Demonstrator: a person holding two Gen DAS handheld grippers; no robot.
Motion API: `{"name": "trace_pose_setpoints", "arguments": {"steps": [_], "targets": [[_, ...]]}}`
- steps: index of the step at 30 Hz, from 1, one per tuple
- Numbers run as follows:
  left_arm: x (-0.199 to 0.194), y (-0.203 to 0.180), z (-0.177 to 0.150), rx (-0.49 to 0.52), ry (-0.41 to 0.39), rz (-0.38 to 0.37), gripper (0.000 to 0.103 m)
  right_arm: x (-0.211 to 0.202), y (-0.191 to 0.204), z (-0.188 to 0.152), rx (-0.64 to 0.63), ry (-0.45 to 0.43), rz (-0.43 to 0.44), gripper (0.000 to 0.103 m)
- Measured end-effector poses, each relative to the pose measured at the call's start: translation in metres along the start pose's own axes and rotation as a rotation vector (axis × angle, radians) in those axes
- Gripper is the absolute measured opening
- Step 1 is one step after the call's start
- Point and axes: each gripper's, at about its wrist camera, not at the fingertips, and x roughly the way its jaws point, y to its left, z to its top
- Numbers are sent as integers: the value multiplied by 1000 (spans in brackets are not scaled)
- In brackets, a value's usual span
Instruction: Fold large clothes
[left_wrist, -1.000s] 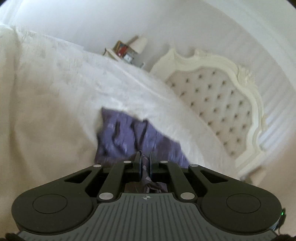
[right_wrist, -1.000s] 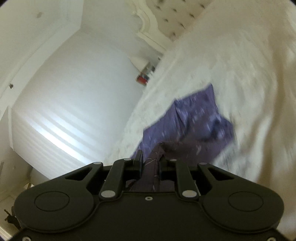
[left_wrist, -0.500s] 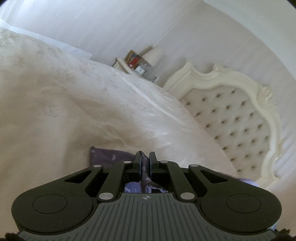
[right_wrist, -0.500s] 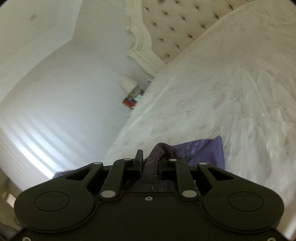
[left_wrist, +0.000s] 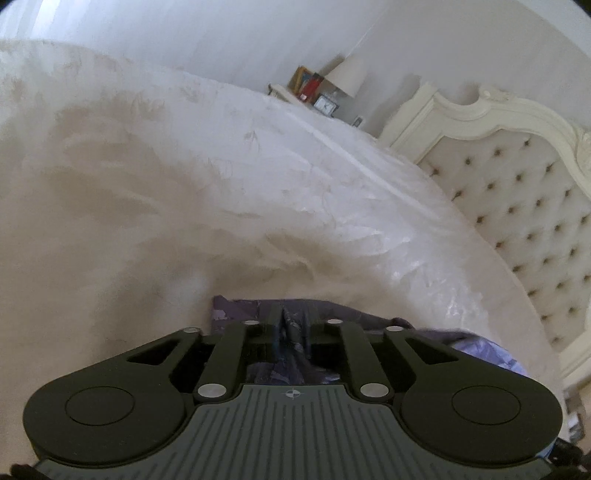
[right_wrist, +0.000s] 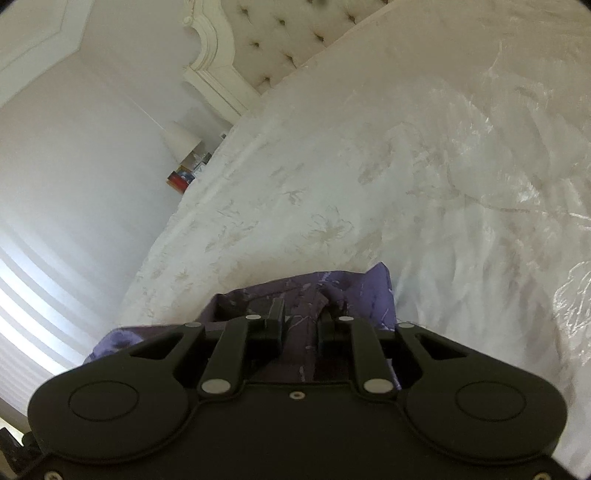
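Garment, purple patterned fabric lying on the bed just beyond and beneath both grippers, is light, limp and crease-prone; left gripper fingers have just been opening yet remain narrow around a bunched fold, while right gripper fingers pinch an edge.

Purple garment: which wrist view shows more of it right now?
The right wrist view: the purple garment spreads on the white bedspread ahead of the right gripper. The left wrist view shows only a strip at its gripper.
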Motion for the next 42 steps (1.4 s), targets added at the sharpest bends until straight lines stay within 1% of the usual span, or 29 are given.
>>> {"name": "trace_pose_setpoints", "arguments": {"steps": [1,2,3,4,5,6,7,8,9,11,12,13,15,18,21,23,24,26,28,29,30,32,34,35,36,37,40,42], "targets": [[-1,2,0,-8,-2,-12,22,-1,0,-1,-4,-1,4,28],[-6,3,-1,-7,-17,-17,29,-1,1,-1,-11,-2,12,33],[-10,3,-1,8,-47,0,50,-1,3,-1,-23,-3,18,38],[-18,2,-1,29,-84,18,66,-1,4,-1,-39,-6,23,41],[-23,0,-1,43,-115,29,92,-5,7,-1,-58,-10,31,52],[-32,0,-1,57,-153,33,97,-9,10,-1,-73,-14,43,65],[-39,-1,0,67,-173,35,97,-12,14,0,-86,-18,61,72],[-46,-4,0,81,-182,42,97,-15,17,0,-101,-32,66,87],[-53,-8,0,101,-188,49,97,-21,23,-1,-129,-62,58,97],[-64,-19,-3,167,-192,52,97,-34,35,-1,-197,-116,51,98],[-70,-28,-6,215,-190,55,97,-39,41,-2,-229,-134,42,98],[-74,-36,-11,258,-186,57,97,-44,48,-4,-266,-147,31,98],[-79,-56,-23,348,-167,48,97,-50,64,-11,-344,-141,25,98],[-75,-89,-52,504,-114,27,97,-47,93,-34,-491,-88,24,98],[-61,-114,-80,635,-59,12,97,-34,120,-66,-637,-17,34,98],[-47,-122,-93,693,-26,20,97,-23,132,-86,-709,35,41,98],[-39,-122,-97,707,-11,31,97,-17,136,-94,-741,59,40,98],[-23,-121,-99,714,16,72,97,-2,141,-106,-797,99,21,97],[-4,-110,-92,688,55,140,97,12,139,-111,-827,125,-28,97],[5,-102,-87,667,73,176,98,20,137,-110,-830,134,-63,97],[13,-94,-80,650,85,201,102,29,132,-106,-826,138,-101,98],[24,-77,-69,624,98,245,103,41,121,-97,-803,135,-149,97],[30,-61,-56,549,109,259,103,45,110,-89,-772,135,-119,97],[32,-52,-50,503,120,251,103,46,109,-89,-767,129,-115,97],[33,-42,-46,444,140,215,103,47,109,-92,-775,118,-118,97],[33,-35,-44,416,145,195,103,46,109,-97,-785,101,-121,97],[29,-34,-47,419,117,200,103,41,103,-109,-793,42,-108,97],[25,-34,-47,424,110,193,103,41,100,-109,-791,34,-89,100]]}}
